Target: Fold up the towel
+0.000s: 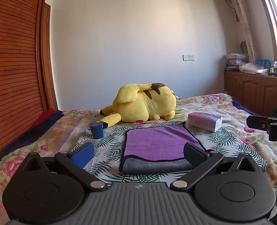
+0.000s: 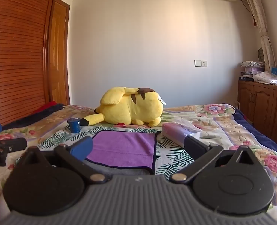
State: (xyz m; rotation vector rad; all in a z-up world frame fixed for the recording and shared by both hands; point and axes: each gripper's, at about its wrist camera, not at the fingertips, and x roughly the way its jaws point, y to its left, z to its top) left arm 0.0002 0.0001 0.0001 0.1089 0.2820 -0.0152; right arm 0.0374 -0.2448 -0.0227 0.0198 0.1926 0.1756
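Purple towel point(image 1: 157, 144) flat, long axis sideways (grey underside nearest), both grippers' fingers spread.

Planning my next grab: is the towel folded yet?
Folded once: the purple towel lies doubled, its grey underside layer showing along the near edge.

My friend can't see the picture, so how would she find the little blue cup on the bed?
Start at the big yellow plush toy lying on the flowery bed. Just in front of its black-tipped tail, left of the purple towel, stands the small blue cup. It is the only dark blue, upright, round thing there; the tissue pack on the towel's other side is pale and boxy.
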